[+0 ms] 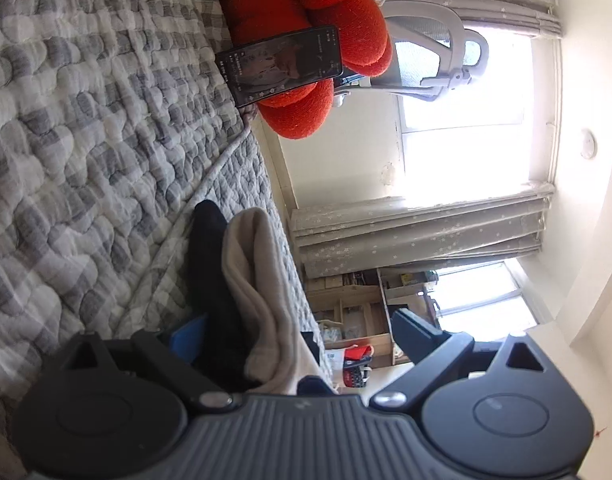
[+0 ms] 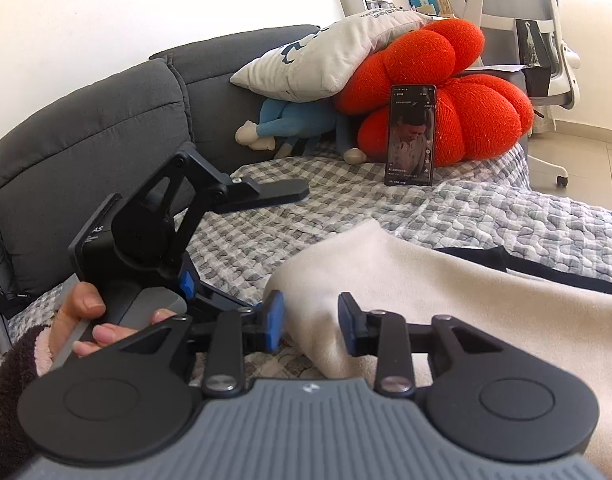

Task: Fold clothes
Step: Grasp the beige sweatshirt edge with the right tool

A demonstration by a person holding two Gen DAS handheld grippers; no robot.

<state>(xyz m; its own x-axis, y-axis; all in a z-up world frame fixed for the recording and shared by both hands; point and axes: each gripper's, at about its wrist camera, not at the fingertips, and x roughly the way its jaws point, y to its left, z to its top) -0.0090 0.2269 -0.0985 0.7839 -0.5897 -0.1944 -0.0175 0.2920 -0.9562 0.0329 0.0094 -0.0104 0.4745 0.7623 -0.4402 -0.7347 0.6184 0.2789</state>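
Right wrist view shows our right gripper (image 2: 311, 322) fingers spread around a cream garment (image 2: 446, 300) fold, not pinching; our left gripper (image 2: 242, 240) stands spread, its lower finger half hidden.

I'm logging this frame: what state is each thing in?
Left gripper: open, fingers spread wide.
Right gripper: open, cream fabric between its pads.
Cream garment: lying rumpled on the quilt.
Phone: screen on, propped upright against the red cushion.
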